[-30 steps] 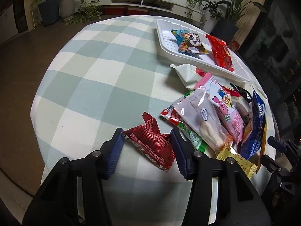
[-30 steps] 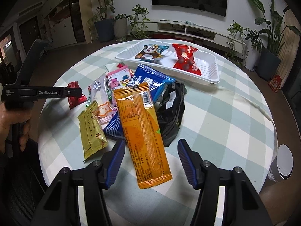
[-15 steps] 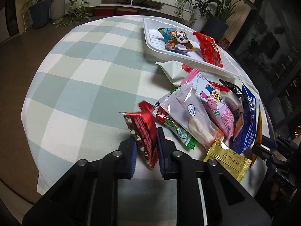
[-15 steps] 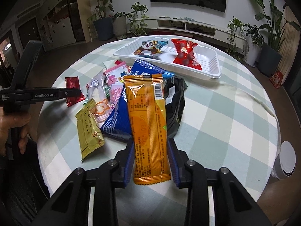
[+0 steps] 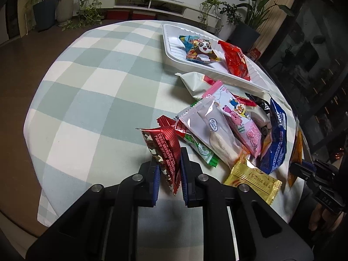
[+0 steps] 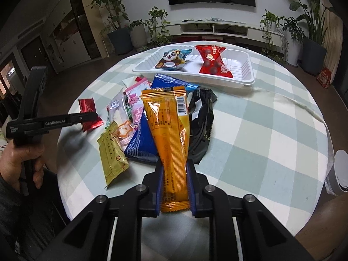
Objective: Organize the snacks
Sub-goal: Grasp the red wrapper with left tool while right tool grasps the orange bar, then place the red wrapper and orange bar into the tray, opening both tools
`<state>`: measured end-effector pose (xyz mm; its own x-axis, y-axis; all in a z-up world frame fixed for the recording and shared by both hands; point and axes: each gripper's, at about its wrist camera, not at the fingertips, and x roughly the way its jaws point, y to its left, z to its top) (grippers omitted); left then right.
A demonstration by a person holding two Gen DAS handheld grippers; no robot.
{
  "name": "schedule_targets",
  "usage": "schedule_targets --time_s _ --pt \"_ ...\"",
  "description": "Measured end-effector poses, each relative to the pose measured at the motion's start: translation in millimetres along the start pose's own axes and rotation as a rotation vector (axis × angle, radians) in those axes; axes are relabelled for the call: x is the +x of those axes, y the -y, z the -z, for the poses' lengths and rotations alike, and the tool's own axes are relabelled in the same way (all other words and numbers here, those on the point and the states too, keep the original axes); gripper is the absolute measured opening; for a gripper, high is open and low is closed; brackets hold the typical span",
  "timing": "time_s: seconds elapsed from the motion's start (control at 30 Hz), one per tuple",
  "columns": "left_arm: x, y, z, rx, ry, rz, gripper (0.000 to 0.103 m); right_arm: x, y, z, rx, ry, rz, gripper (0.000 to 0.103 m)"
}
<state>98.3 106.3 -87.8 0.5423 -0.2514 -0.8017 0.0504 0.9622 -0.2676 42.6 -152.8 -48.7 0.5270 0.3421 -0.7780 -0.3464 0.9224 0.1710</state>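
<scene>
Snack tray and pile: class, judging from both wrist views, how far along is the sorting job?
Done: the white tray holds two packets, the panda snack and a red packet. In hand: the left tongs are shut on a dark red wrapper, the right tongs on a long orange packet. Left: the pile on the checked cloth, including the gold packet, blue packet and black packet.

words you can read

"genrobot.ai" is in white on the black arm of the left gripper [image 6: 87,117]. the red candy bag [image 6: 212,62] in the white tray [image 6: 241,80] ends in "tikes".
</scene>
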Motion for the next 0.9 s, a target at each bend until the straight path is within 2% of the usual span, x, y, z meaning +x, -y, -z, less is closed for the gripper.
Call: schedule_targets --time_s 0.4,0.5,0.67,0.9 --pt "-24 26 2 0.05 0.016 0.064 0.014 -20 20 -6 0.138 0.033 -0.105 0.02" --pt "-30 38 -7 0.084 0.021 0.087 0.014 -25 32 -10 0.183 0.04 -0.131 0.02" --pt "-37 49 -28 0.117 0.029 0.125 0.014 -38 60 -19 0.25 0.077 -0.123 0.02" --pt "-35 35 -73 0.106 0.036 0.13 0.014 -50 108 -34 0.346 0.117 -0.079 0.02"
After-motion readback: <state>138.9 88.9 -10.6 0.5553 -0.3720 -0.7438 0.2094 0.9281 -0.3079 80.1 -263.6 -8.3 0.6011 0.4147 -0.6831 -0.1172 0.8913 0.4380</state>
